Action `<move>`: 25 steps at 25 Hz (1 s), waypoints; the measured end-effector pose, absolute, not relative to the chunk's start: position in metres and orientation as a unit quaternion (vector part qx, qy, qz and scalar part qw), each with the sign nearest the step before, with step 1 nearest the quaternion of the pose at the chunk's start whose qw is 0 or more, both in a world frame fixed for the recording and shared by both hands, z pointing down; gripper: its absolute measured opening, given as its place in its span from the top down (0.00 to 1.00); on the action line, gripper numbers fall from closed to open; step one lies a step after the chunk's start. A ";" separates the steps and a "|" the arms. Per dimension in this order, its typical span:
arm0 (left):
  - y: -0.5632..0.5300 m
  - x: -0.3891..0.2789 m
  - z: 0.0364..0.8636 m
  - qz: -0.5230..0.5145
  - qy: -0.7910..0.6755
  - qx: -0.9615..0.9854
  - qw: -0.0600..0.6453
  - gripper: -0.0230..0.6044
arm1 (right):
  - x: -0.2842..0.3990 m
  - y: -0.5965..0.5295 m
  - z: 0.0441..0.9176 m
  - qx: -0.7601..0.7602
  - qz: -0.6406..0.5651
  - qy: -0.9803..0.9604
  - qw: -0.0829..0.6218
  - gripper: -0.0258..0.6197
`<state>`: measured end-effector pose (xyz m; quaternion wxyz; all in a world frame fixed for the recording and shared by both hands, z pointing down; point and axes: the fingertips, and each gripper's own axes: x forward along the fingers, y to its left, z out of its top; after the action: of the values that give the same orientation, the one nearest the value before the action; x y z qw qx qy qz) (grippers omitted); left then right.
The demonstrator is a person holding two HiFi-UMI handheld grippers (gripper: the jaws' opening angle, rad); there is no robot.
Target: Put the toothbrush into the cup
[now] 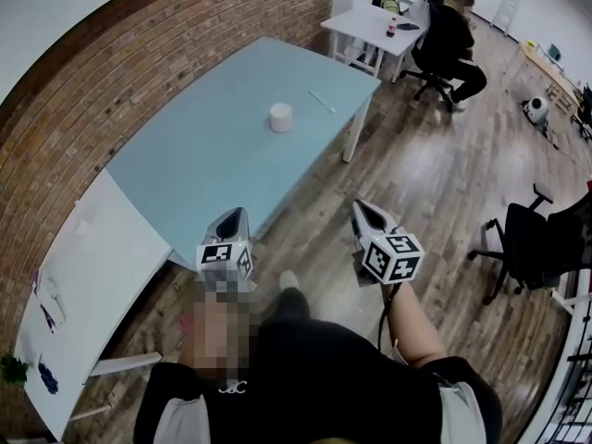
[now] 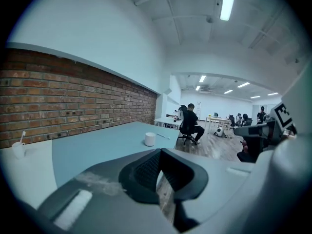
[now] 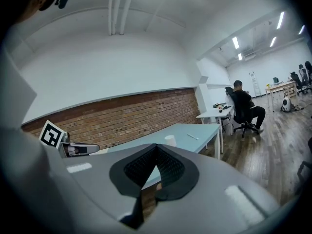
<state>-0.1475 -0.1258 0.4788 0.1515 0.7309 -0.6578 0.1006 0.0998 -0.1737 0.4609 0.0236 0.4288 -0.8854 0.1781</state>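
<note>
A white cup (image 1: 280, 117) stands upright near the middle of the light blue table (image 1: 213, 155). A white toothbrush (image 1: 322, 101) lies flat to its right, near the table's far edge and apart from the cup. Both grippers hang over the wooden floor, short of the table's near corner. My left gripper (image 1: 235, 215) is shut and holds nothing. My right gripper (image 1: 362, 208) is also shut and empty. The left gripper view shows the cup (image 2: 150, 139) and toothbrush (image 2: 163, 136) far ahead beyond the shut jaws (image 2: 160, 153). The right gripper view shows the cup (image 3: 170, 140) and toothbrush (image 3: 193, 136) past its tips (image 3: 156, 148).
A white table (image 1: 92, 276) adjoins the blue one on the left, along the brick wall (image 1: 139, 54); a small cup with a brush (image 2: 18, 149) stands on it. A person (image 1: 449, 40) sits at a white desk at the back. A black office chair (image 1: 527, 248) stands at right.
</note>
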 end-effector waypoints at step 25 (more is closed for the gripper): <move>-0.341 -0.220 0.476 0.087 -0.632 0.750 0.174 0.95 | 0.019 -0.387 0.444 0.438 0.177 -0.880 0.058 0.95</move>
<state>-0.2197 -0.3412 0.4763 0.1741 0.7504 -0.6316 0.0870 0.0193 -0.3874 0.4439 0.0581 0.4378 -0.8796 0.1767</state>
